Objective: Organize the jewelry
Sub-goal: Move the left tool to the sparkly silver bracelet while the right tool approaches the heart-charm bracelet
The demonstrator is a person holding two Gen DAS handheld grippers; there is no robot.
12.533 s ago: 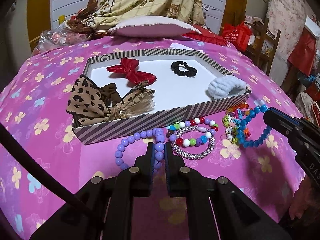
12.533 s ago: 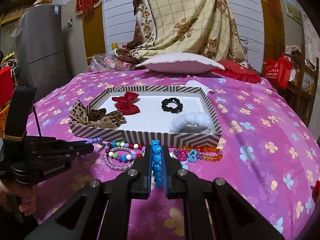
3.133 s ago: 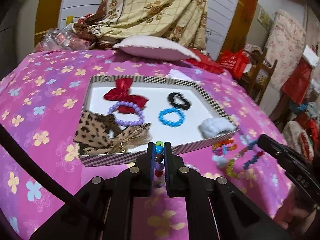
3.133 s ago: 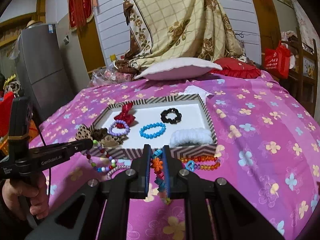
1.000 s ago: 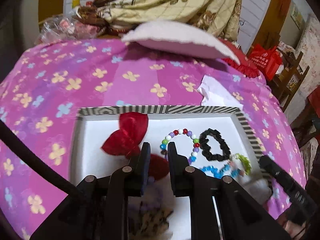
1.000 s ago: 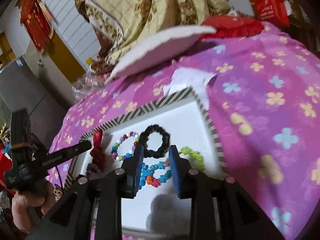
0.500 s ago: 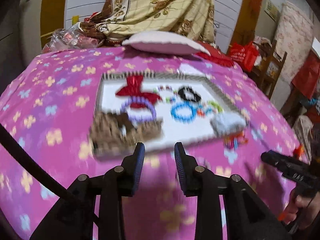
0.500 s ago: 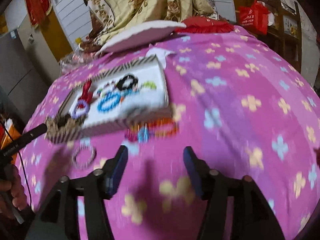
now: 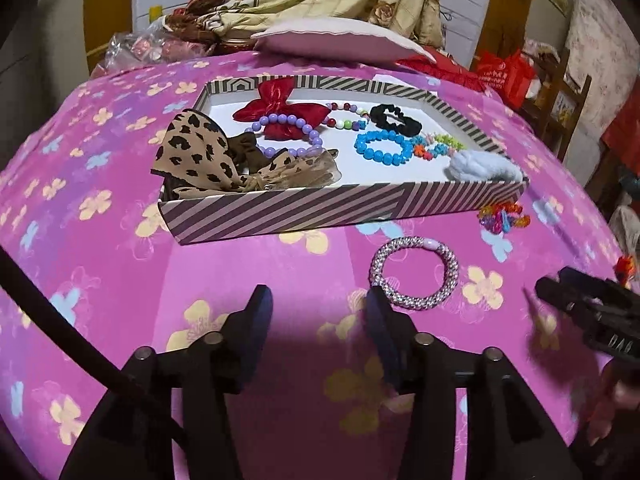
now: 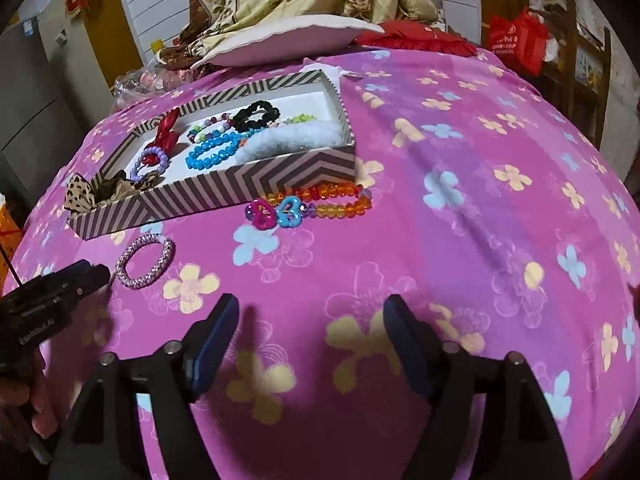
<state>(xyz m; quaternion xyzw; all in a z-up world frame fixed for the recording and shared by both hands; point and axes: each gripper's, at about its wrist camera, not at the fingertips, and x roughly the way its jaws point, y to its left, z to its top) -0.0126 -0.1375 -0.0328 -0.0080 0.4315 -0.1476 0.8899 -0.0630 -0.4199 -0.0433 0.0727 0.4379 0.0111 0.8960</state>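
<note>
Both my left gripper (image 9: 318,322) and right gripper (image 10: 310,330) hang with fingers spread, empty. The silvery-pink beaded bracelet (image 9: 414,273) and what looks like an orange-red crystal bracelet (image 10: 320,202) lie on the pink flowered bedspread (image 10: 460,240), near the striped cardboard tray (image 9: 320,210).

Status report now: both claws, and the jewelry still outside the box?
Both claws open, empty: left, right. Silver bracelet and orange bracelet outside box. Nothing in the way.

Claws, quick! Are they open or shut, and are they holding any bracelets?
Left claw: open, holding nothing, above the pink bedspread.
Right claw: open, holding nothing, also above the bedspread.
</note>
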